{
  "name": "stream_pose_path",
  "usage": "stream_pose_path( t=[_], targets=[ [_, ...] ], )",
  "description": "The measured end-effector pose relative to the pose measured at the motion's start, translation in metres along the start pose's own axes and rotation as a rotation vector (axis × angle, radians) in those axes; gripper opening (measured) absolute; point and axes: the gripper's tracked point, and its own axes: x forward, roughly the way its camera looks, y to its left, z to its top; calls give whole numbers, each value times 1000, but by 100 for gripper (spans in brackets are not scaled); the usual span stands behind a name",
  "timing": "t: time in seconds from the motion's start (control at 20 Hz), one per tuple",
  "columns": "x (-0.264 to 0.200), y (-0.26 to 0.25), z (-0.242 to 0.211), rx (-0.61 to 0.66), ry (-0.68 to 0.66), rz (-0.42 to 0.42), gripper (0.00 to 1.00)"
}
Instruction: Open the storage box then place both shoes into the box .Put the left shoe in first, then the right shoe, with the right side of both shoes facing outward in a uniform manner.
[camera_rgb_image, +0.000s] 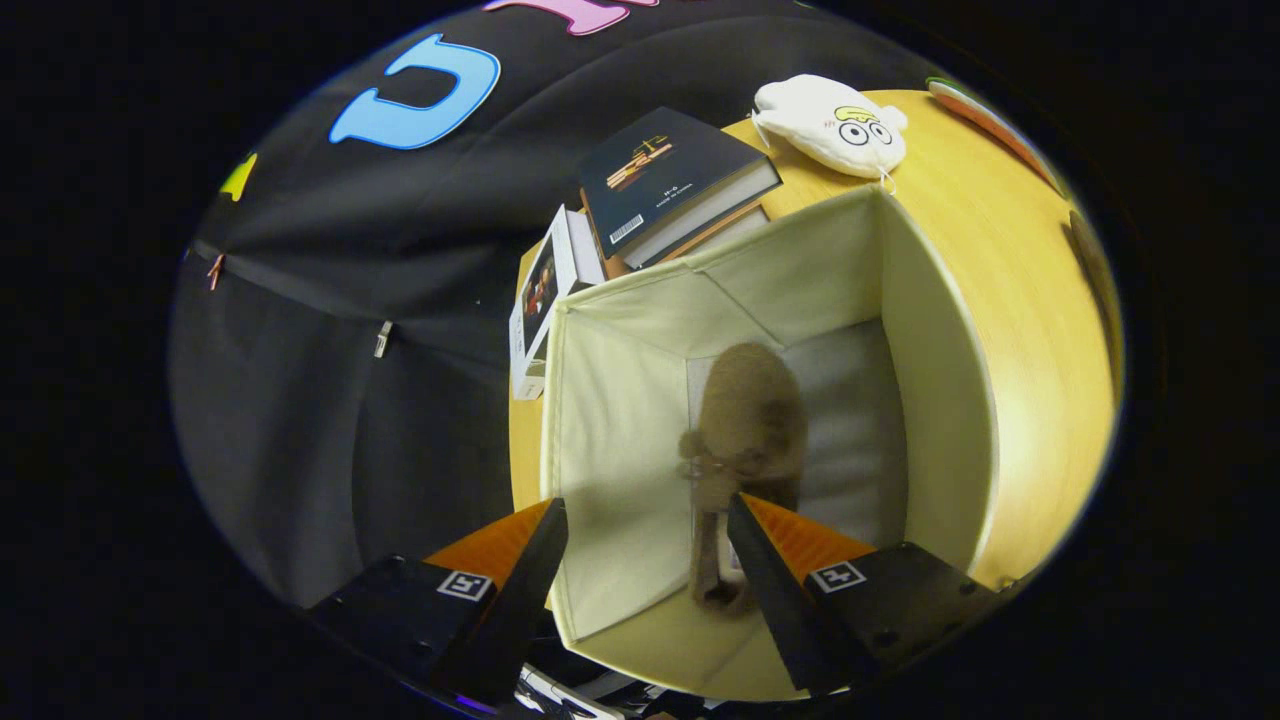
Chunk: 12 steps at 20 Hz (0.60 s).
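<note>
In the gripper view the claw (645, 515) hangs above the open cream storage box (930, 330) with its two fingers spread wide and pinching nothing, the right fingertip overlapping the heel end of a brown shoe (745, 420) that lies on the grey floor of the box, toe toward twelve o'clock from the claw. Beyond the box, at about twelve o'clock, a dark book (675, 180) rests on other books on the wooden tabletop (1040, 330), a small white carton (545, 300) stands at eleven, and a white plush toy (830, 125) lies at one o'clock.
</note>
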Motion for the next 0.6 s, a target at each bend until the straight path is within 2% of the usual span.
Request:
stream_pose_path(
  t=[0.35,0.6],
  targets=[
    [-71,15,15,-223,-90,77,98],
    [-124,-25,38,-293,-157,60,98]
  ],
)
